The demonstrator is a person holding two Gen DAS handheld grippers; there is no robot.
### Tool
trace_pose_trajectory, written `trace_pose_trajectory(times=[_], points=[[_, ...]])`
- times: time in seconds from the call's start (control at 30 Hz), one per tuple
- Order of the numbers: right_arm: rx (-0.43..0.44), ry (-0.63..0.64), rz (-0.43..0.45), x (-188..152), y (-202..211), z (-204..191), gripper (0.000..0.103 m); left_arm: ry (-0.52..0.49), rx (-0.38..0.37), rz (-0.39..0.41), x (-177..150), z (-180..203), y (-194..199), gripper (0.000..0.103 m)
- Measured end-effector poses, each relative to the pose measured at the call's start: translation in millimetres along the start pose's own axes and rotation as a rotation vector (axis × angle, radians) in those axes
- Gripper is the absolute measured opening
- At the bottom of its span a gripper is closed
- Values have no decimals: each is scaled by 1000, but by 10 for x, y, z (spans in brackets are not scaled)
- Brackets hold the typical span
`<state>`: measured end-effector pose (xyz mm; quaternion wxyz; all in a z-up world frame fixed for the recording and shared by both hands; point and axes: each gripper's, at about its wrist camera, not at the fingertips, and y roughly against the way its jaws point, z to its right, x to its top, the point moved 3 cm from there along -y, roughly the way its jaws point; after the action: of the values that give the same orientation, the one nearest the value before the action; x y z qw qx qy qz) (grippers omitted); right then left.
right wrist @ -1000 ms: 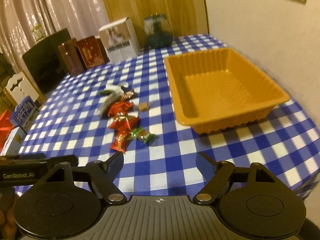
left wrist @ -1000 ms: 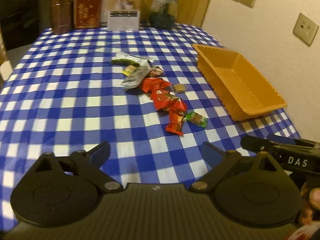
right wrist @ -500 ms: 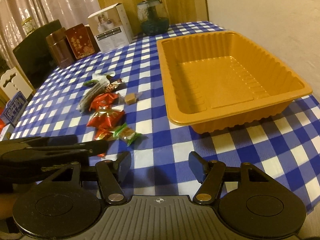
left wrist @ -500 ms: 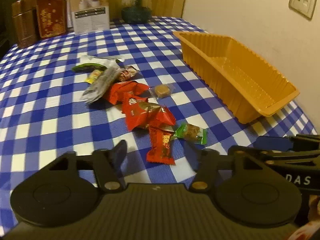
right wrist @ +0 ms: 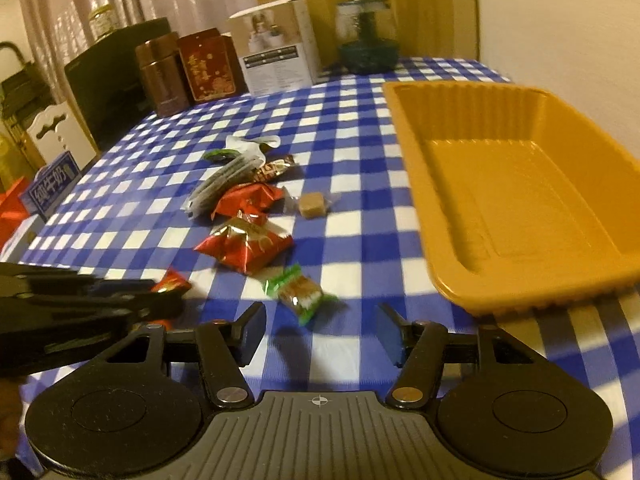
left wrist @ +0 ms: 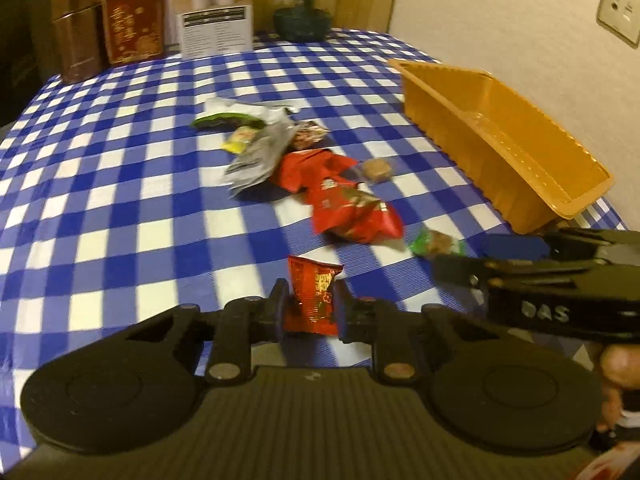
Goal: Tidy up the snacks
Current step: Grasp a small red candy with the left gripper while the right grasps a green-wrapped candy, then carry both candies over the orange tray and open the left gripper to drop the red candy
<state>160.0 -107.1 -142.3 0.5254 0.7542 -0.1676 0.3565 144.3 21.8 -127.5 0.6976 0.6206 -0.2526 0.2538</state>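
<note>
My left gripper (left wrist: pixel 309 307) is shut on a small red snack packet (left wrist: pixel 314 290) at the near end of a snack pile on the checked tablecloth. The pile holds bigger red bags (left wrist: pixel 354 210), a grey pouch (left wrist: pixel 260 154), a brown cube sweet (left wrist: pixel 376 170) and a green-wrapped snack (right wrist: pixel 298 290). My right gripper (right wrist: pixel 320 330) hovers just short of that green snack; its jaws are closing and nothing is between them. The orange tray (right wrist: pixel 424 184) lies to the right, with nothing in it. In the right wrist view the left gripper (right wrist: pixel 160 294) comes in from the left with the red packet (right wrist: pixel 172 282).
Brown tins (right wrist: pixel 162 74), a red tin (right wrist: pixel 210 64), a white box (right wrist: pixel 276 46) and a glass jar (right wrist: pixel 366 36) line the table's far edge. A wall with sockets (left wrist: pixel 618 12) runs along the right, behind the tray. Off the table's left edge are a chair and boxes (right wrist: pixel 52 184).
Both grippers moved forward and down toward the pile. The left jaws went from wide open to shut on the small red packet. The right jaws narrowed near the green snack.
</note>
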Motion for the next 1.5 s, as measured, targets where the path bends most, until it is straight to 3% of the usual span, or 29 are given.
trace_pose_trajectory(times=[0.2, 0.47, 0.8, 0.93, 1.3, 1.33, 1.43, 1.5], points=[[-52, 125, 25, -29, -131, -184, 58, 33, -12, 7, -22, -71, 73, 20], [-47, 163, 32, -71, -124, -277, 27, 46, -26, -1, -91, -43, 100, 18], [-41, 189, 31, -59, -146, -336, 27, 9, -5, -2, -129, -23, 77, 19], [-44, 203, 40, -62, -171, -350, 32, 8, 5, -14, -162, -34, 39, 21], [-38, 232, 61, -47, -230, -395, 35, 14, -12, -12, -164, -80, 31, 20], [-34, 236, 60, -47, -233, -403, 34, 20, -13, -12, -165, -85, 32, 20], [-27, 243, 47, -43, -232, -443, 21, 36, -14, -15, -167, -94, 41, 19], [-25, 239, 38, -49, -208, -465, 21, 39, -14, -19, -167, -90, 53, 19]])
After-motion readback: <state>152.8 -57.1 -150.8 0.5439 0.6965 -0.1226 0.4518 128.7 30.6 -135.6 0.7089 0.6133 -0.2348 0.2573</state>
